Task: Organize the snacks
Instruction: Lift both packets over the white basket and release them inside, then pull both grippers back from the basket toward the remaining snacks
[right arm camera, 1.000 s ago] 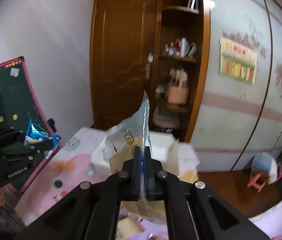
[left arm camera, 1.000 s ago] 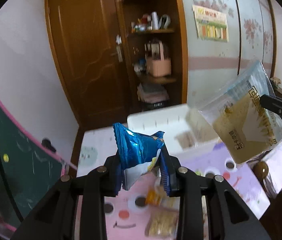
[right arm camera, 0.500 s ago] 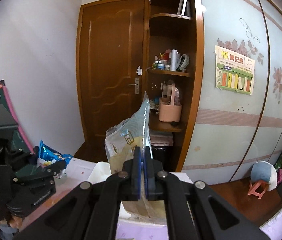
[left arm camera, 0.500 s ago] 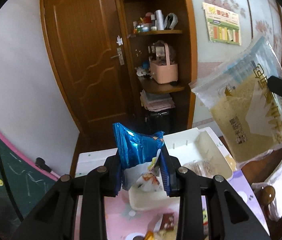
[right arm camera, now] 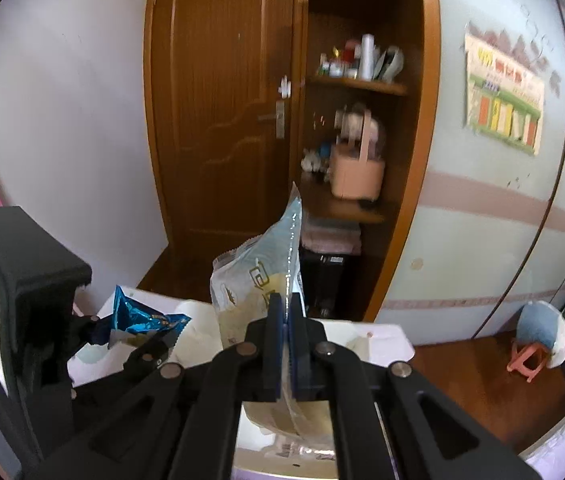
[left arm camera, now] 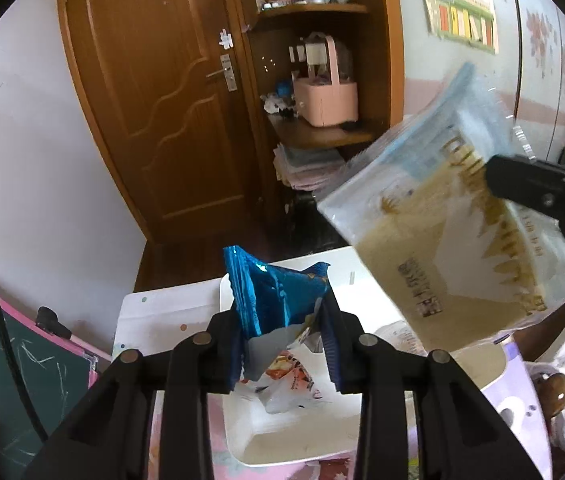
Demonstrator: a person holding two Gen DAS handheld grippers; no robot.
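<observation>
Left tongs, jaws just widening, are gripping a blue snack packet above a white box holding wrappers. Right tongs are clamping a clear bag; its gold lettering is unreadable.

Beyond the left gripper, the blurred clear packet hides the white bin's far right corner.

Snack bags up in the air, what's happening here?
A person is tidying snacks with two tools. The left hand-held gripper has a crinkly blue snack packet between its jaws, which have just been opening a little. The right hand-held gripper pinches a big clear bag with pale contents. Both hang over a white bin on the table, where another packet already lies. Nothing has been dropped yet.
</observation>
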